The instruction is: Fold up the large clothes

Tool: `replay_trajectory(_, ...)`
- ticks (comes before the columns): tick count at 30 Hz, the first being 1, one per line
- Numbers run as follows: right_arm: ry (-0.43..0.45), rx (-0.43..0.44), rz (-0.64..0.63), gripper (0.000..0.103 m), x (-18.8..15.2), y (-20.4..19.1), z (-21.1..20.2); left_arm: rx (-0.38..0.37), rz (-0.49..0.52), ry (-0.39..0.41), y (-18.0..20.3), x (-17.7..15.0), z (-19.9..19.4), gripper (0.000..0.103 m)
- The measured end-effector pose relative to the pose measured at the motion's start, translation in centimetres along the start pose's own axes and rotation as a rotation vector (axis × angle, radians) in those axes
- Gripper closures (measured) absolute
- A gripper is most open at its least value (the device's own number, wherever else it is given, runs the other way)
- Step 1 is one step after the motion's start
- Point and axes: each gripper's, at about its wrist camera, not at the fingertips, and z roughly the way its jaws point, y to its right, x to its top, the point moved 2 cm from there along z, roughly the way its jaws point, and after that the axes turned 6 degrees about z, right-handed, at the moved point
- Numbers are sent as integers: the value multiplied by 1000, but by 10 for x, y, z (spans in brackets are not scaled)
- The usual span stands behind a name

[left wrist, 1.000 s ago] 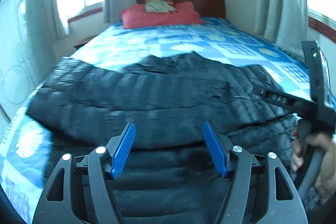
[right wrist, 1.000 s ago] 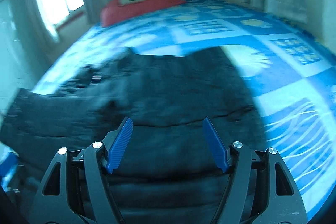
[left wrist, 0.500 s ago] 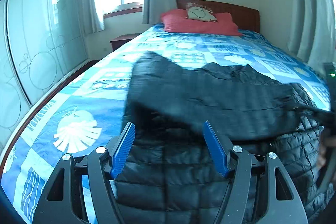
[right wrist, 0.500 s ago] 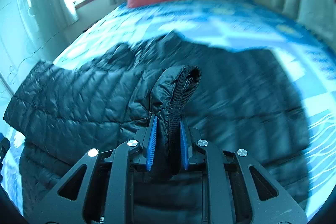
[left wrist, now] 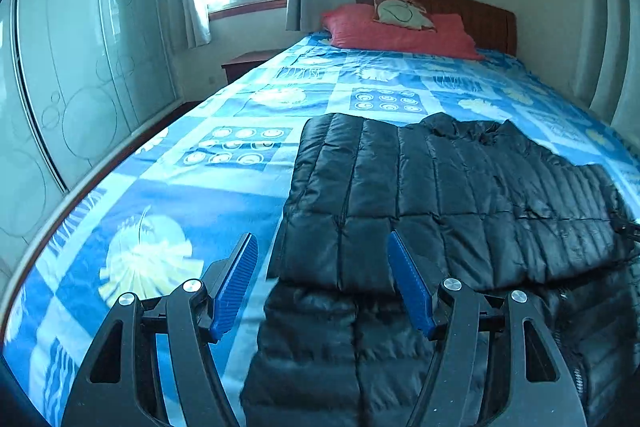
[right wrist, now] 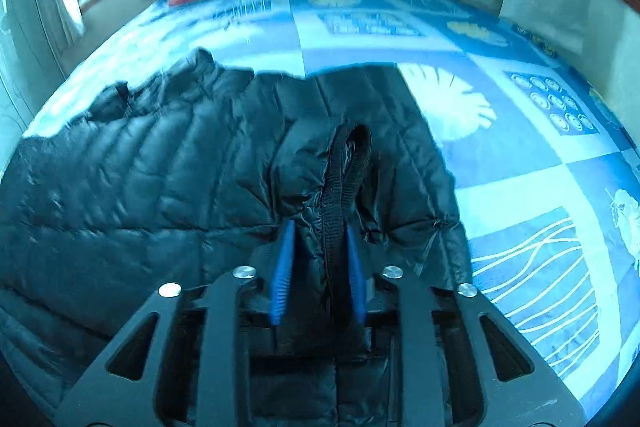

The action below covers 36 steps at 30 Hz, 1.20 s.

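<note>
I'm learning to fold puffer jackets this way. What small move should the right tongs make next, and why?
Probably let go and draw back. The right tongs, jaws opening, have the ribbed cuff between their pads, and that sleeve already lies across the black jacket. The left tongs hang open and empty.

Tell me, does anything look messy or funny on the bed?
Only the black puffer jacket: it lies half-folded on the blue bedspread, and its cuff sticks up, bunched between the right gripper whose jaws are opening. The left gripper is open, holding nothing. Nothing looks spilled or torn.
</note>
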Motion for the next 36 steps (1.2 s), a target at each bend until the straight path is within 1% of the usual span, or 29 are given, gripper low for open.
replay_trajectory(1,10,-4,11,67,1,-1,-4,-1,5,-2,0,2,3,36)
replay_trajectory(2,26,2,23,58,2,-3,-9,-2,14,-4,1,5,8,36)
replay_trajectory(3,57,17,41,55,3,-6,-17,0,22,-6,2,7,11,36)
replay_trajectory(5,101,30,48,55,6,-15,-27,1,38,-8,7,11,19,36)
replay_trajectory(6,111,52,35,55,6,-23,-29,1,40,-11,8,13,24,36)
replay_trajectory(9,85,103,-45,55,1,-52,-19,19,51,-32,12,15,40,36)
replay_trajectory(11,46,101,-84,55,-6,-63,-3,23,47,-79,12,12,58,36)
replay_trajectory(12,7,89,-98,54,-12,-67,10,32,44,-111,12,8,68,36)
replay_trajectory(13,-3,87,-100,54,-16,-67,19,40,47,-135,12,6,74,36)
replay_trajectory(14,6,89,-97,54,-17,-67,21,39,58,-165,13,2,84,36)
replay_trajectory(15,3,87,-98,54,-17,-68,21,44,69,-178,15,-2,89,36)
replay_trajectory(17,-5,90,-97,54,-14,-69,17,64,94,-174,19,-1,87,36)
replay_trajectory(19,-6,118,-69,54,-8,-65,7,69,108,-163,20,3,76,37)
replay_trajectory(20,3,131,-53,54,-3,-60,3,59,106,-152,19,6,69,37)
replay_trajectory(22,39,152,-27,54,8,-58,-5,18,76,-97,16,19,52,37)
replay_trajectory(24,53,149,-25,54,20,-62,0,14,59,-45,14,36,46,37)
replay_trajectory(26,48,154,-23,54,31,-65,15,12,59,-32,14,50,57,37)
replay_trajectory(28,30,131,-30,53,34,-69,32,25,57,-50,14,59,76,37)
replay_trajectory(29,10,115,-42,49,33,-71,44,44,61,-86,14,59,95,37)
replay_trajectory(30,0,107,-59,49,30,-74,53,72,74,-153,13,55,116,37)
replay_trajectory(31,2,107,-69,48,29,-75,56,82,79,-203,12,49,130,36)
replay_trajectory(32,-7,109,-77,48,31,-76,56,57,64,-237,9,42,143,36)
replay_trajectory(34,-21,113,-76,48,36,-76,52,53,53,-237,7,44,143,37)
replay_trajectory(36,6,111,-60,48,41,-76,40,59,58,-219,8,53,130,37)
